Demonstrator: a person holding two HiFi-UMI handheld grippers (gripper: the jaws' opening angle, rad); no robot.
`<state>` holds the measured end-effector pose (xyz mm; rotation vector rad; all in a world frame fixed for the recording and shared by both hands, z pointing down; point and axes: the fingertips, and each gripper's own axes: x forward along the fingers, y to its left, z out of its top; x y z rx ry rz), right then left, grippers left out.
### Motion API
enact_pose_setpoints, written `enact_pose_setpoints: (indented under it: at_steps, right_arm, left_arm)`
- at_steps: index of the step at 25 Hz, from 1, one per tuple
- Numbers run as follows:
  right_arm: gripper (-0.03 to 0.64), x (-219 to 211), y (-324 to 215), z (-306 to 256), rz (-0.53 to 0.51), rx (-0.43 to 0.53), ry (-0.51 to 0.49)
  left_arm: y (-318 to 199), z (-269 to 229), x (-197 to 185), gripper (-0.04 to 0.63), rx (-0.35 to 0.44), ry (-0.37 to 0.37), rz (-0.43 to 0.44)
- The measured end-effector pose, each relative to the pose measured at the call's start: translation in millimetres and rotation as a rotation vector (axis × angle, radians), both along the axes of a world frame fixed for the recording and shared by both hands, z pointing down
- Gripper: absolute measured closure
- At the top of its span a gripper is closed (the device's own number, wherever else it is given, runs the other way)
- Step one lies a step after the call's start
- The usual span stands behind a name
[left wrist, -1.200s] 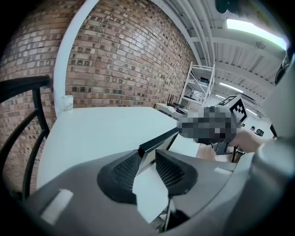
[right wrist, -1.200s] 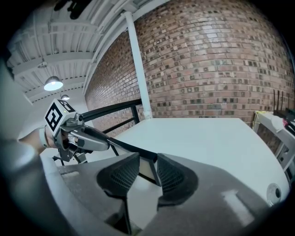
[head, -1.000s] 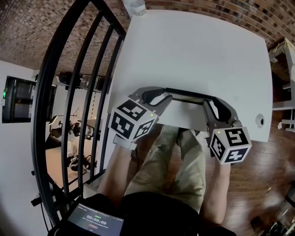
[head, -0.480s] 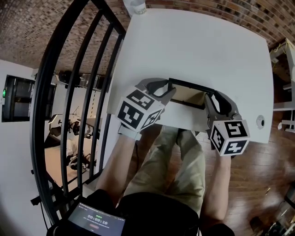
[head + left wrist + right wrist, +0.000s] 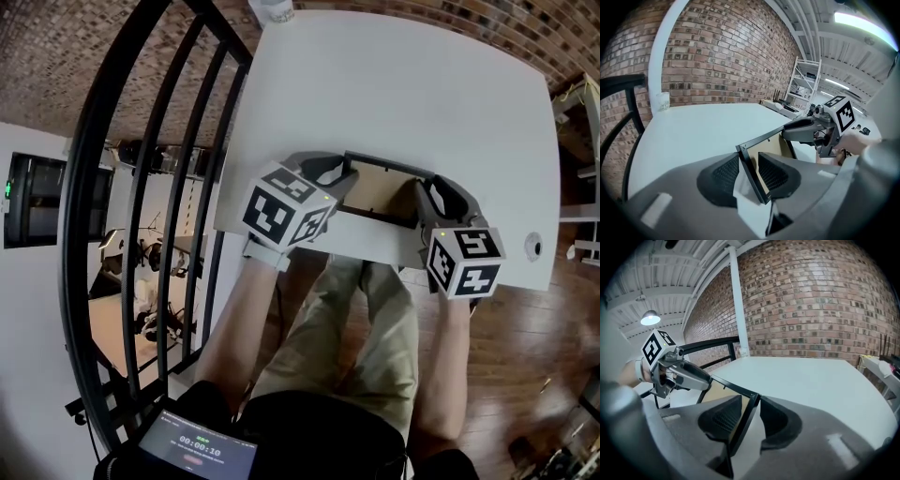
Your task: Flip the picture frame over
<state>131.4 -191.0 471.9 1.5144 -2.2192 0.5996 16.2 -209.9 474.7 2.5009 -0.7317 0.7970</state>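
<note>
Picture frame (image 5: 380, 190), clamped at its ends by left gripper (image 5: 337, 174) and right gripper (image 5: 427, 194), tilts mid-flip, brown backing showing, not yet laid flat.

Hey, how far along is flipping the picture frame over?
Done: left gripper and right gripper each clamp a side of the picture frame. In hand: it is tilted over the table, brown backing showing from above. Remaining: lay it flat, backing up, then release.

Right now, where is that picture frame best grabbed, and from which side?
By its side rails, one from each end, as the left gripper and right gripper hold it. Thin black rails on the picture frame fit between jaws; wide and tilted, it is likely steadier held at both ends.
</note>
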Motion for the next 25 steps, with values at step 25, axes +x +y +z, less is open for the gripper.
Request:
enact_pose_setpoints:
  at_steps: [25]
  right_arm:
    - [0.506,1,-17,51,0.034,-0.204,0.108]
  left_arm:
    - [-7,53,6,0.433,-0.148,-0.09,0.041]
